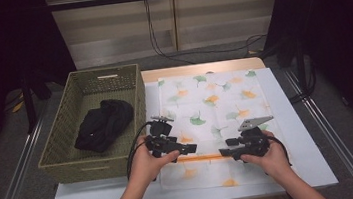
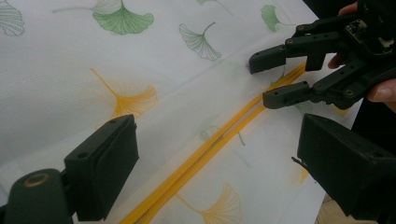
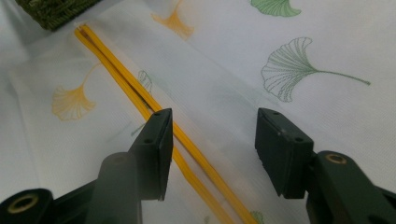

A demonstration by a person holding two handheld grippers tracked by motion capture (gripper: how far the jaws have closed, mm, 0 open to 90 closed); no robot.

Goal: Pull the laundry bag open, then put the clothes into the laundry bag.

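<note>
Two hand-held grippers are positioned over a white mesh laundry bag printed with green and orange ginkgo leaves, which lies flat on the white table. The bag's yellow zipper runs across its near end. The left gripper sits above the zipper's left portion, jaws spread wide, with nothing between them but the fabric below. The right gripper faces it from the zipper's right portion, jaws partly apart and straddling the area just beside the zipper, not clamped on it. A green woven basket stands left of the bag and contains a black garment.
</note>
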